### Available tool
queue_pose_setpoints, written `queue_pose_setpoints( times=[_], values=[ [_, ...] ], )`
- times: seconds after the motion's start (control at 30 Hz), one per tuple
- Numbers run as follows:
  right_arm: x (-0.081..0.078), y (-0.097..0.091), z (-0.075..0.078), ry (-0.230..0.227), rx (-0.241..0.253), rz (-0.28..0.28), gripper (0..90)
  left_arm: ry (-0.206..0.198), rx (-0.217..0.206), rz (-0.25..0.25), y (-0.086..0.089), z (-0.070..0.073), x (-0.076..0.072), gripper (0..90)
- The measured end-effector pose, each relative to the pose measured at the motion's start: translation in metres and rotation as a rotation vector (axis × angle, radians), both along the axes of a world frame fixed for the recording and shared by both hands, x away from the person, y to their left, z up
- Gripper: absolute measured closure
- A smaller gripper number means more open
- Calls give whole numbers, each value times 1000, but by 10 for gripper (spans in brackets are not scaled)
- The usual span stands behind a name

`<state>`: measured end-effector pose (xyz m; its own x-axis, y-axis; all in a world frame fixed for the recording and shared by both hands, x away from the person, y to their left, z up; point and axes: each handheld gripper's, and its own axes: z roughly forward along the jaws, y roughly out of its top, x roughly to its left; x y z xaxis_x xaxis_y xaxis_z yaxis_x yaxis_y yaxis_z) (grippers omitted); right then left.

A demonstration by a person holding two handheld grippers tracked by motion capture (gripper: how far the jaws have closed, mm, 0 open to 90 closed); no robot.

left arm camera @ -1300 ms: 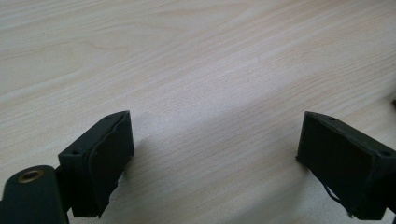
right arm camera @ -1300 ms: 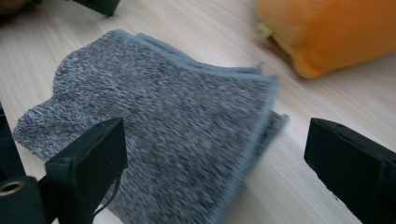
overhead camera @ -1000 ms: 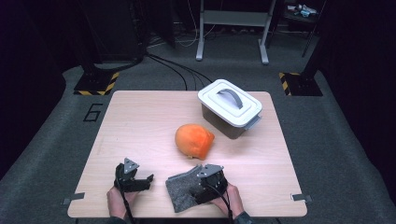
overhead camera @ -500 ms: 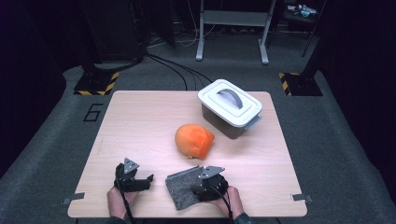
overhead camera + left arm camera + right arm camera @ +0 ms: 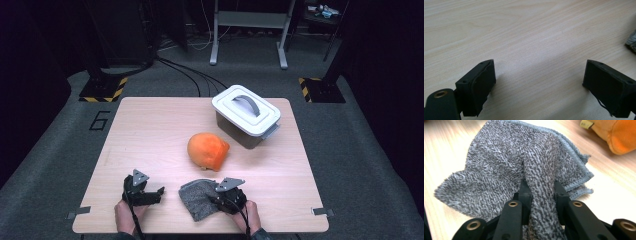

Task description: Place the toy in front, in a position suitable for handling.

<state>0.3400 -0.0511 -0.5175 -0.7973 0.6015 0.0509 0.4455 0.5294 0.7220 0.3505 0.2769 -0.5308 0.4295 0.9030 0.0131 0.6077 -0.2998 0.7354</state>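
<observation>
Pale wood grain covers the desk (image 5: 150, 130), a light laminate top with small metal brackets at its near corners, standing on grey carpet in a dark room. Behind it, black cables run across the floor past two stands with yellow-and-black striped bases, and a grey metal frame rises at the back; a "6" is marked on the carpet to the desk's left. At the near edge, the right gripper (image 5: 541, 192) has just been closing and now pinches a raised fold of the grey towel (image 5: 506, 165) between its pads — the cloth lies rumpled on the wood, just in front of the person's right hand. Near the towel, toward the desk's middle, sits an orange plush cushion (image 5: 207, 150), and beyond that a grey box with a white handled lid (image 5: 246, 110) stands on the far right part. The left gripper (image 5: 537, 75) rests low over bare wood, jaws spread wide with nothing between them, well apart from the towel.
</observation>
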Motion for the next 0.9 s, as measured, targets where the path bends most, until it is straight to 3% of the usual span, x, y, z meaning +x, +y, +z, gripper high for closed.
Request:
queue_pose_setpoints(
  times=[0.43, 0.53, 0.9],
  values=[
    [-4, -14, 14, -10, 74, -15, 752, 2, -1, 0, 0, 0, 0, 105],
    [-5, -17, 16, -12, 72, -18, 752, 1, -1, 0, 0, 0, 0, 105],
    [-10, -48, 29, -34, 95, -88, 752, 0, -1, 0, 0, 0, 0, 105]
  ],
)
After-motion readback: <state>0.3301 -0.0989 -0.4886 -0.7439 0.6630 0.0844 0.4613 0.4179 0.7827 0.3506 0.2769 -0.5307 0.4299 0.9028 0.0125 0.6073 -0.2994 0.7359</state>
